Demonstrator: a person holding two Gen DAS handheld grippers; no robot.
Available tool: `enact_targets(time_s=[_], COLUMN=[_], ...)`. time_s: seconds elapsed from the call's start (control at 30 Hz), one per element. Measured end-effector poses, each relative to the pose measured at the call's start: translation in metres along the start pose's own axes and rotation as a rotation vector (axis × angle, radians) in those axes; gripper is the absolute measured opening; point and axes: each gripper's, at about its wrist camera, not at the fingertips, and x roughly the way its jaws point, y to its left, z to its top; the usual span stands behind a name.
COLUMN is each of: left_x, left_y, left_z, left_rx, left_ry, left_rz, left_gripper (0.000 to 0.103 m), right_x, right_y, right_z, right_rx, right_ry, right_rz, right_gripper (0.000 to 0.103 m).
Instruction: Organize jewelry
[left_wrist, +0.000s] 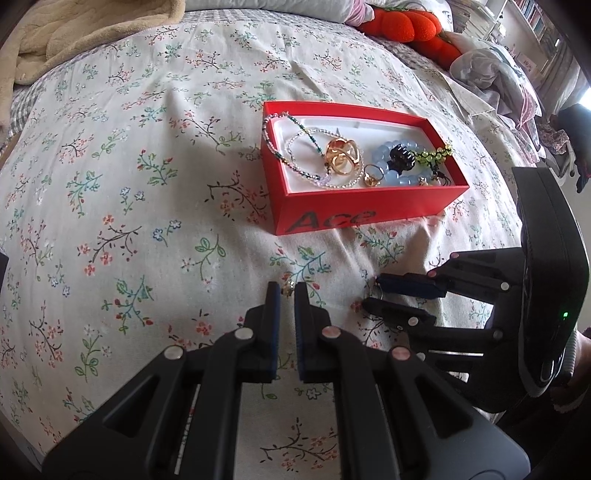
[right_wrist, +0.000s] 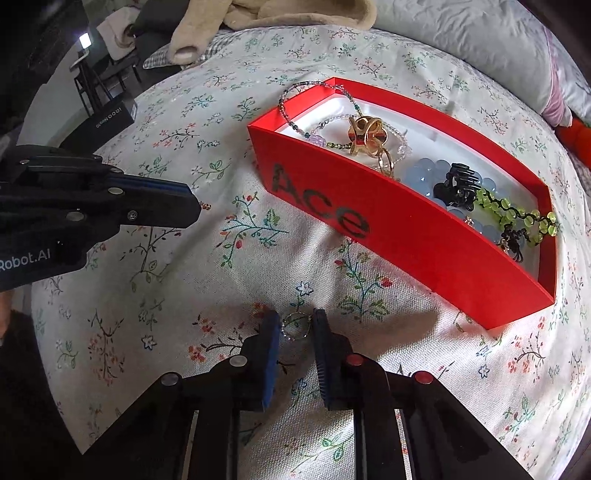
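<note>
Home bedroom: floral bedspread (left_wrist: 147, 184), pillows (right_wrist: 480, 48), beige blanket (left_wrist: 74, 37), bookshelves (left_wrist: 535, 18).

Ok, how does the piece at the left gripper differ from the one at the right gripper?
The small gold piece at the left gripper is a compact nub; the thin ring at the right gripper is a larger open hoop with clear stones. The left jaws stand closer together than the right. Both lie on the bedspread outside the red box; real grip is unclear.

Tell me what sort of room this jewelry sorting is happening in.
Most likely a bedroom: the red box sits on a bed's floral bedspread, with a pillow and beige blanket at its far end, and bookshelves behind.
</note>
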Motion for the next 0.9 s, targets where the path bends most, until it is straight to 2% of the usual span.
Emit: enact_targets(time_s=[0.47, 0.73, 0.9], left_x=[-0.007, -0.020, -0.019], left_y=[0.000, -0.005, -0.016], left_z=[0.006, 0.025, 0.040], left_rx=[-0.019, -0.054, -0.049], left_ry=[-0.036, -0.107, -0.160], left_rz=[0.007, -0.028, -0.028], left_gripper=[0.008, 0.008, 0.008], right_x=[-0.036, -0.075, -0.087], right_y=[-0.026, -0.051, -0.067], right_z=[-0.005, 0.008, 0.016], right_rx=[0.076, 0.168, 0.220], right_ry=[-0.079, -0.195, -0.238], right_rz=[0.046, 0.019, -0.022], right_gripper=[0.018, 0.018, 0.018])
